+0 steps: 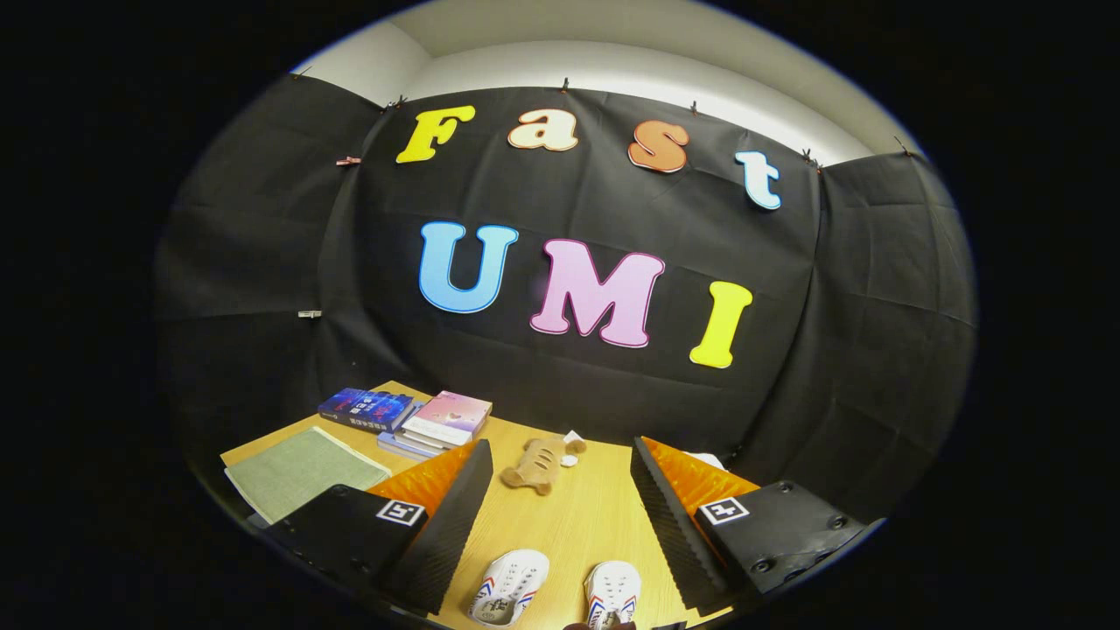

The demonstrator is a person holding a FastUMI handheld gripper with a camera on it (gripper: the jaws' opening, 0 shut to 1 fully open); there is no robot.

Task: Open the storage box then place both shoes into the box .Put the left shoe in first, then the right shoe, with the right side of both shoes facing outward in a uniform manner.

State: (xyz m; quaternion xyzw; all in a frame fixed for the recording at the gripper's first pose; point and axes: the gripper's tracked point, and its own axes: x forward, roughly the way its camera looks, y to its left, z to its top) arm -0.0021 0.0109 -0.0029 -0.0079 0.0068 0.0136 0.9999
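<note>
Two small white shoes with red and blue stripes lie on the wooden table between my fingers, close below me: one shoe (509, 587) on the left and the other shoe (612, 594) on the right, toes pointing away. My gripper (560, 490) hangs above them, open wide, with nothing held between its fingers (455, 516). A brown edge touches the heel of the right shoe; what it is cannot be told.
A tan plush toy (538, 464) lies just ahead of the fingers on the table (569, 525). Beyond the left finger sit a stack of books (442, 424), a blue book (367, 409) and a green mat (297, 471). The black booth wall rises right behind.
</note>
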